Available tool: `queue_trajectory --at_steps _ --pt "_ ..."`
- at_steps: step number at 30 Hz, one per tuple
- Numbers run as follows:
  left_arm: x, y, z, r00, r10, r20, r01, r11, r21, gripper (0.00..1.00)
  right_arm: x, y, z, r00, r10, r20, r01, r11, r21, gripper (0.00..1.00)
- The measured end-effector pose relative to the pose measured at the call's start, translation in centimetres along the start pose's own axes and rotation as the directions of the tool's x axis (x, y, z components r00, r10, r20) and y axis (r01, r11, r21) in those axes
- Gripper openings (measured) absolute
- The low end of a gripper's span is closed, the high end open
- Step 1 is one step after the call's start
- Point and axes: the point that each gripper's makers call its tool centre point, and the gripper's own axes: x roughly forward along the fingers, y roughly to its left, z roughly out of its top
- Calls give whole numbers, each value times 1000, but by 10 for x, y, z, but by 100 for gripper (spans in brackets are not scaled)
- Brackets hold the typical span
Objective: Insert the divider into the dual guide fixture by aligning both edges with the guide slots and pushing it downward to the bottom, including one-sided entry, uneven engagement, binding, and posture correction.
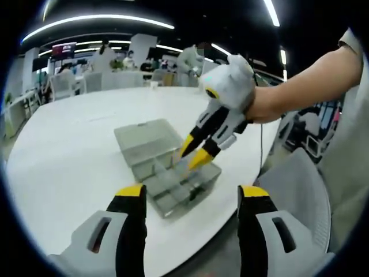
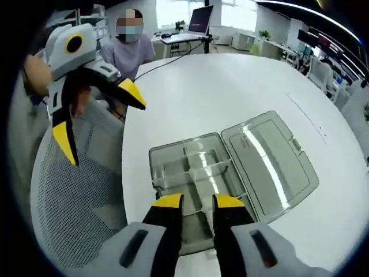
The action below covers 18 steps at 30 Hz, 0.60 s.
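Visibly 1 open box (image 2: 230, 167), 2 tongs (image 1: 195, 151) (image 1: 190, 193).

— What does the fixture look like?
— A clear plastic compartment box (image 2: 199, 173), lid (image 2: 271, 164) swung fully open and flat at its 3 o'clock in the right gripper view.
— And the divider?
— A thin clear strip (image 2: 202, 168) standing upright across the box's compartments.

The right gripper's (image 2: 197, 203) jaws hide the near end of the clear box (image 2: 199, 173); whether they pinch the divider (image 2: 199, 170) cannot be told. Far desks (image 1: 69, 81) are blurred.
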Motion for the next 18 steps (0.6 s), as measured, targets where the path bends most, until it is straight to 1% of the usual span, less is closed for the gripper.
queue_trajectory --at_steps 1,2,3,4,5,8,10,11,12,13,14,15,17,18 --pt "-1 1 0 1000 4 -4 -4 1000 11 62 -4 -2 0 999 -26 24 26 1000 11 17" --pt "-3 3 0 1000 11 -8 -10 1000 18 62 -6 -1 2 998 -30 48 28 999 40 18" --pt "-6 4 1 1000 13 -6 -13 1000 15 62 -9 4 4 997 -19 79 13 997 80 19" --pt "-10 8 3 1000 21 -3 -21 1000 11 62 -11 4 5 995 -28 100 16 993 114 21" --pt "-13 10 4 1000 28 -2 -28 1000 10 62 -14 2 7 990 -57 126 39 990 138 22" --pt "-25 20 8 998 63 11 -63 998 -2 62 -21 7 11 981 -75 179 41 982 185 28" --pt "-30 24 8 997 75 17 -75 997 -9 62 -24 10 11 978 -77 195 40 981 187 32" --pt "-33 28 6 996 86 17 -86 996 -14 62 -28 12 14 972 -83 222 40 980 192 31" --pt "-35 30 5 996 93 17 -93 996 -15 62 -30 14 14 970 -88 227 41 978 205 28" --pt "-38 31 3 994 104 17 -104 994 -20 62 -33 14 19 959 -105 262 50 977 208 23" --pt "-40 32 1 994 110 18 -109 994 -29 62 -36 16 18 956 -112 270 62 981 186 20" --pt "-43 32 -2 993 116 20 -115 993 -40 62 -36 19 16 960 -111 257 66 982 176 18" --pt "-46 31 -7 992 124 12 -124 991 -41 63 -39 22 15 955 -125 269 76 980 184 20" --pt "-46 30 -8 992 129 6 -128 991 -33 63 -42 25 14 954 -130 269 80 979 186 19"
